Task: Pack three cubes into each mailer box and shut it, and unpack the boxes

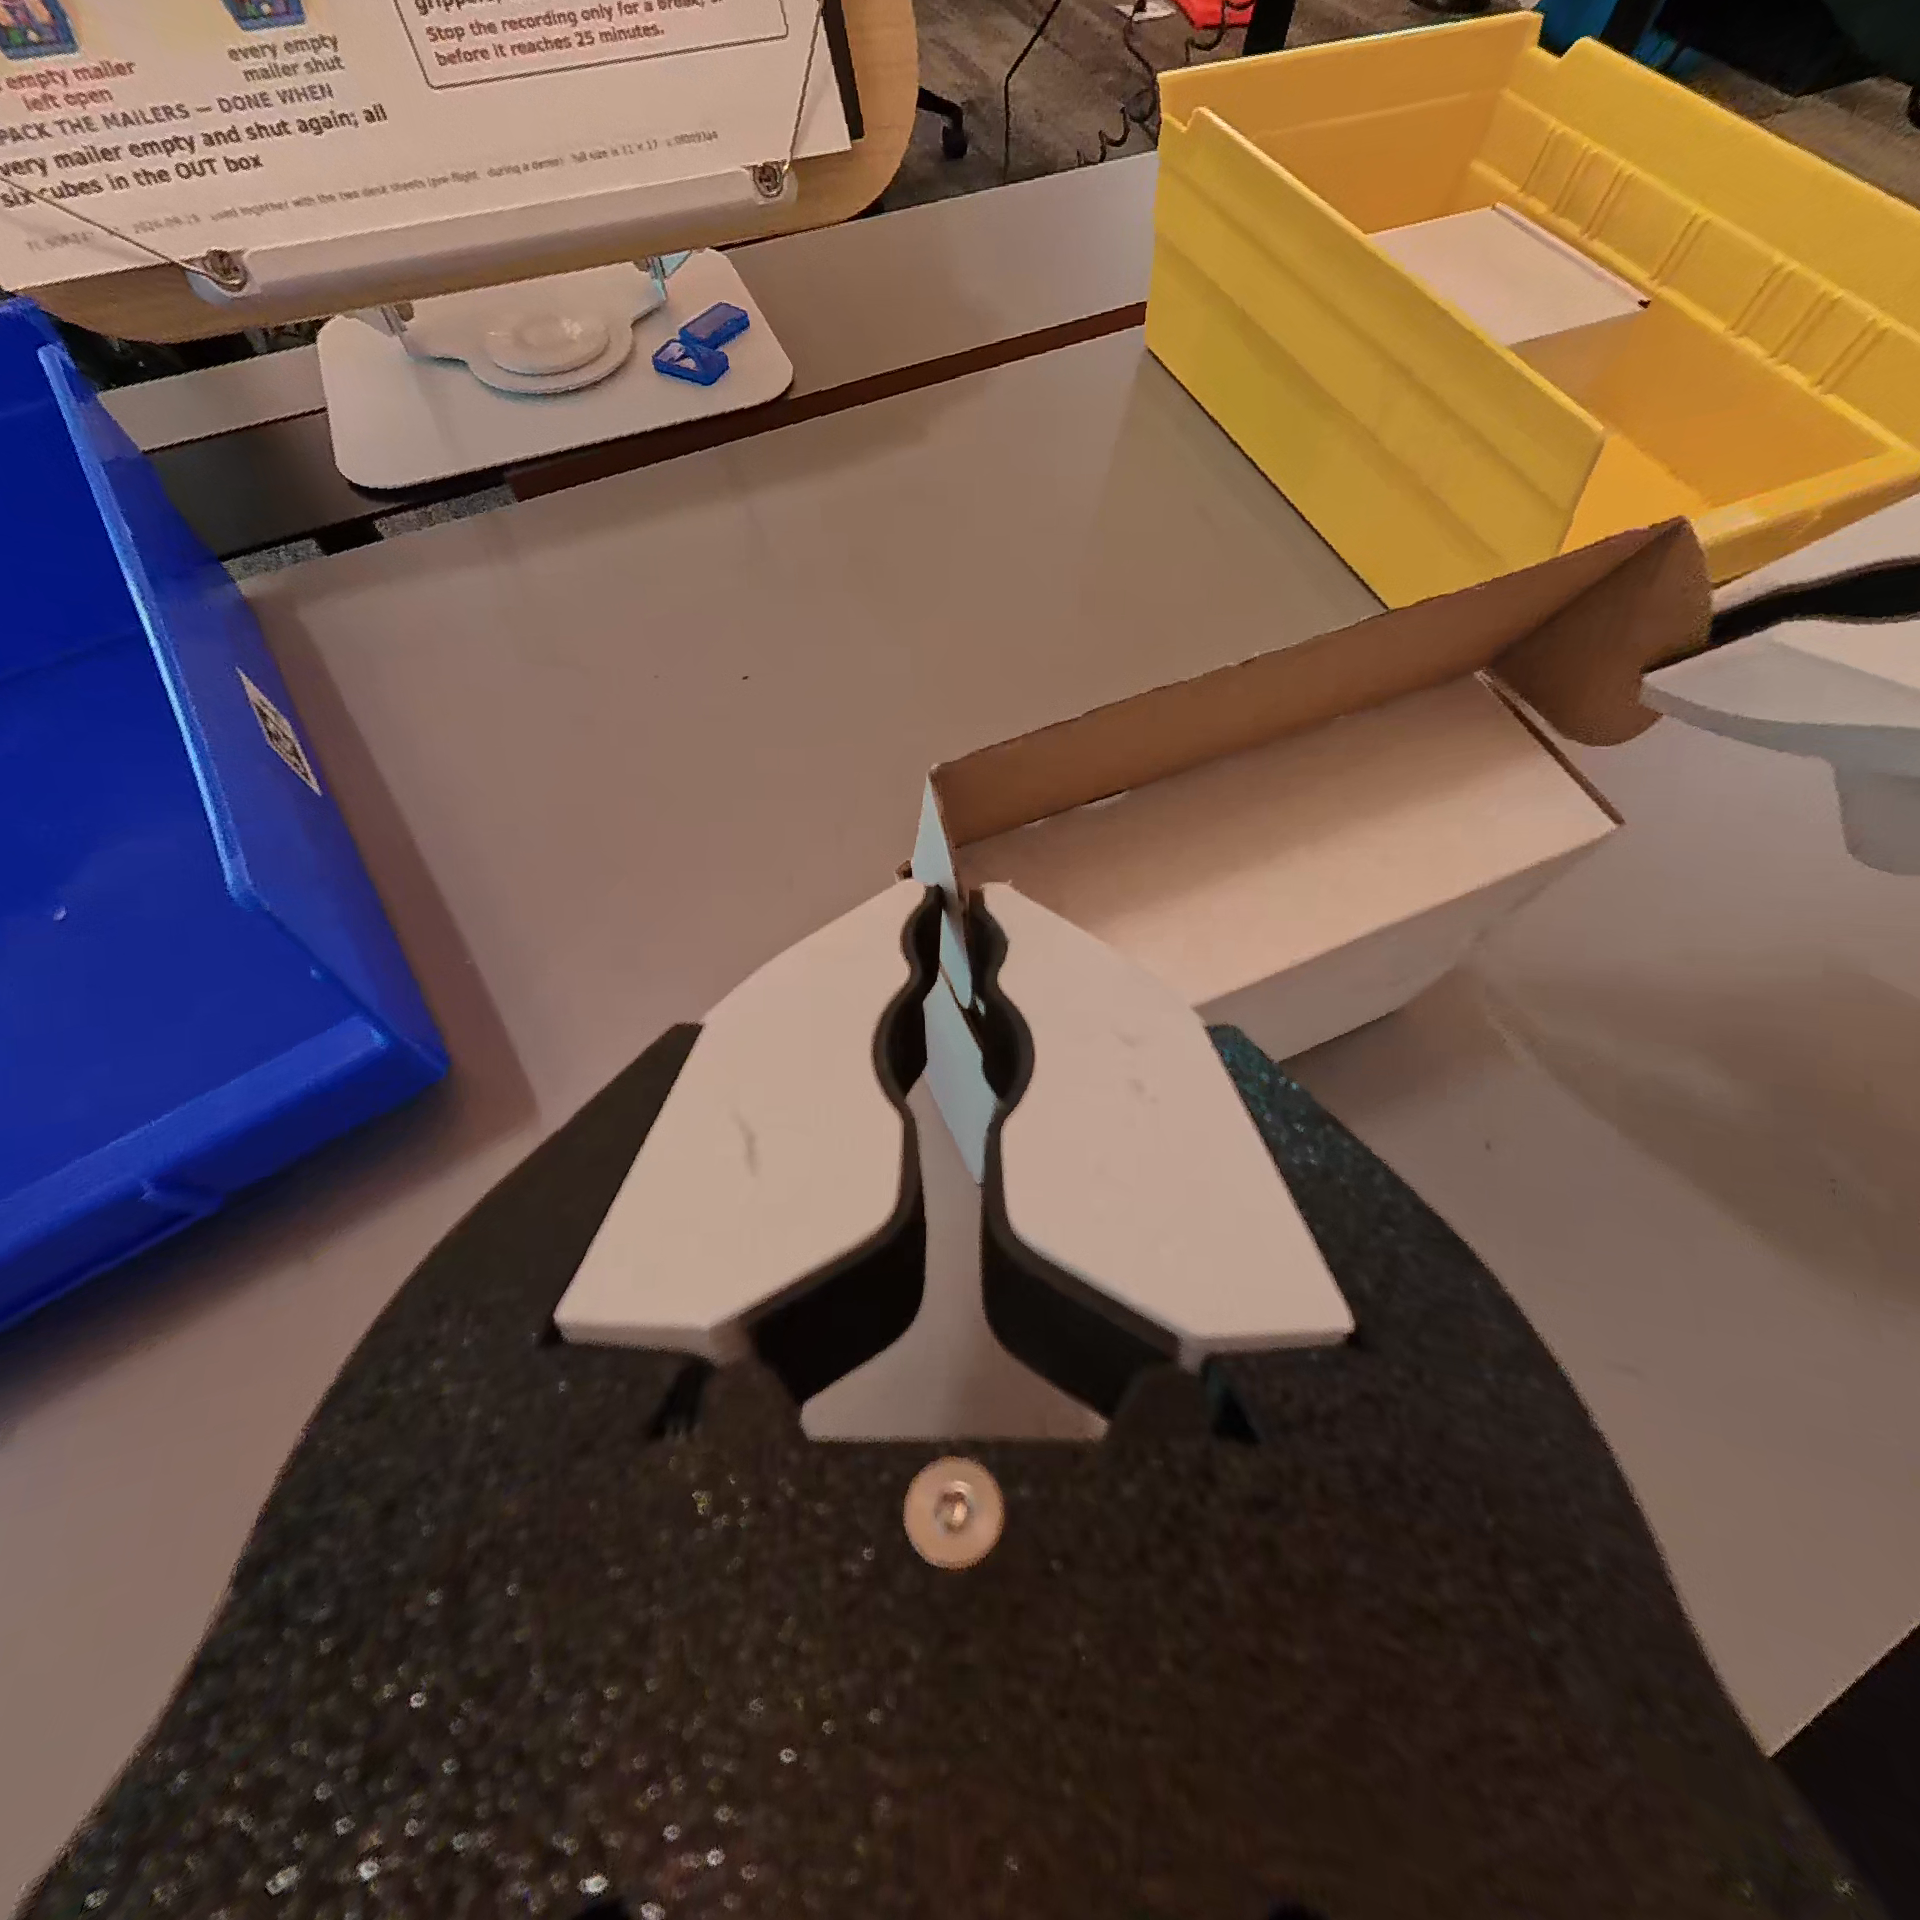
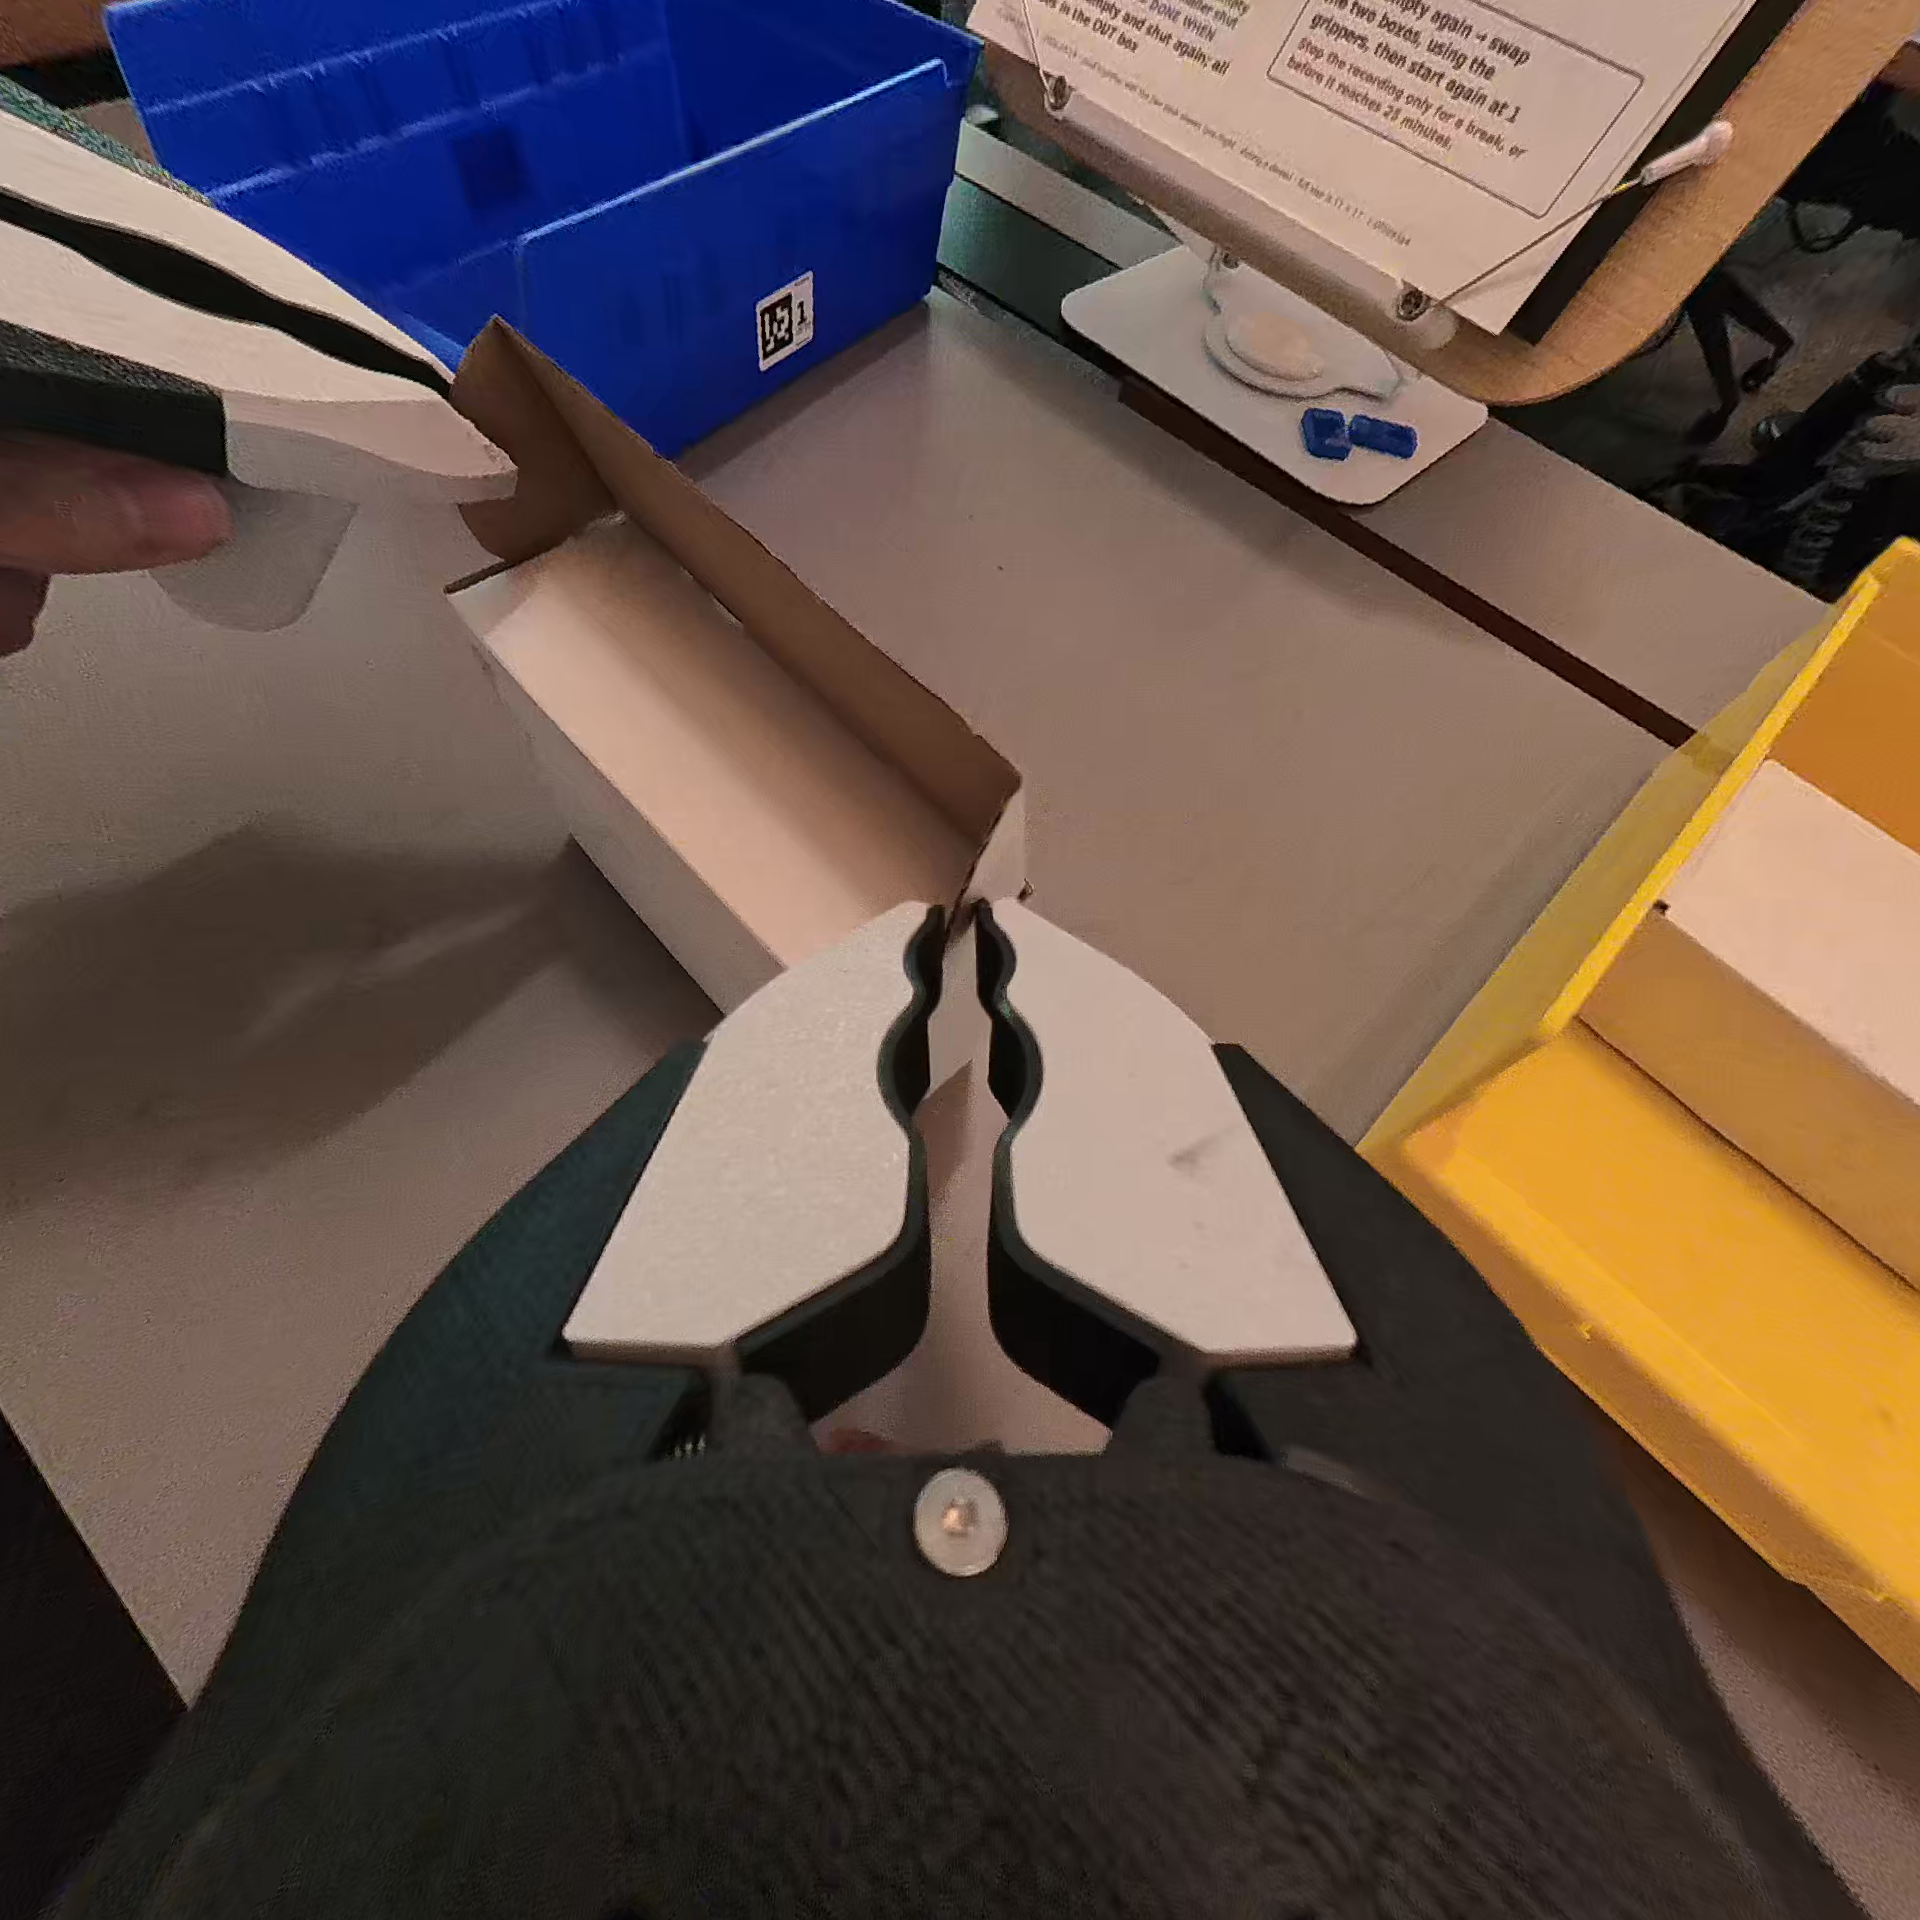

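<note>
Between the tongs: one white mailer box, pinched at both ends and sitting on the grey table.
Left tongs [image 1: 961, 935]: clamped on the side flap [image 1: 951, 977] at the box's near end, cardboard edge caught right between the white fingers [image 1: 790, 1122].
Right tongs [image 2: 961, 935]: clamped the same way on the flap [image 2: 987, 862] at the opposite end; they also peek into the left wrist view at 3 o'clock.
Mailer box [image 2: 727, 769]: centre of the table, white outside, brown inside, its long lid flap [image 2: 790, 644] standing up along the far edge. Whether anything lies inside, cannot tell from these angles.
Left tongs from afar: in the right wrist view they come in at 10 o'clock [image 2: 457, 436], tips on the far flap, with a hand [image 2: 94, 520] behind them.
Table [image 1: 727, 675]: grey and glossy, the box resting on it.
Blue bin [image 2: 582, 187]: at 11 o'clock in the right wrist view, just beyond the box, a square coded sticker [image 2: 784, 319] on its front.
Yellow bin [image 1: 1455, 343]: at 1 o'clock in the left wrist view, near the box's far end.
Second mailer box [image 1: 1507, 275]: white, shut, lying in the yellow bin.
Instruction sheet [image 1: 416, 104]: at 11 o'clock in the left wrist view, propped on a white stand [image 1: 551, 384].
Blue clips [image 1: 701, 338]: two small ones on the stand's base.
</note>
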### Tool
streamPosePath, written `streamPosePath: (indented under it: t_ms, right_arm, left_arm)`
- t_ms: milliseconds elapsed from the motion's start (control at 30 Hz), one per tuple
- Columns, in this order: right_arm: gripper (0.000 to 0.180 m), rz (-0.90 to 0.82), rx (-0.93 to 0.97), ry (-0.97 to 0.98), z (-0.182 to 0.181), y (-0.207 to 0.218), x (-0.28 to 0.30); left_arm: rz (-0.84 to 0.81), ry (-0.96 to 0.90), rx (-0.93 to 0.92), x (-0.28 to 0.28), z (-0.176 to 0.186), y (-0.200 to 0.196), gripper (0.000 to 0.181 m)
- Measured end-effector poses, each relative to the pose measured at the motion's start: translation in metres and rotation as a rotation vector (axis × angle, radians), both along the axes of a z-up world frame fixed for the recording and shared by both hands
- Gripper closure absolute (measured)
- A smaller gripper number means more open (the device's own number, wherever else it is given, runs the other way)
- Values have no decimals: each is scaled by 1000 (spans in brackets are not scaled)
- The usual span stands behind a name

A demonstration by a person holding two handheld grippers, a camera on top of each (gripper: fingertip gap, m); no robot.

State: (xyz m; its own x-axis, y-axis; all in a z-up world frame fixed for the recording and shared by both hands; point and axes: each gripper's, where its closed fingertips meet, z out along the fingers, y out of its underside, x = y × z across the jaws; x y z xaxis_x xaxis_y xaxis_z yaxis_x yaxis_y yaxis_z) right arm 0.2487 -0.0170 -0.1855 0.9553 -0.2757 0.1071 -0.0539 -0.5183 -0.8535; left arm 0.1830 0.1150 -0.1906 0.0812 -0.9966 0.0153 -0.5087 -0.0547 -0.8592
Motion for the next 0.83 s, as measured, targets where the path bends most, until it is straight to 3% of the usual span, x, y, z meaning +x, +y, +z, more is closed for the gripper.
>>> streamPosePath:
  t_ms: [33,400,833]
  right_arm:
    - [175,7,11,16,0,-1,0]
    - [174,1,61,89,0,5,-2]
    - [175,-40,119,57,6,12,3]
  left_arm:
    - [3,1,2,0,0,0,176]
    - [31,-14,-68,-3,0,-3,175]
    - [37,-1,-27,-5,0,1,175]
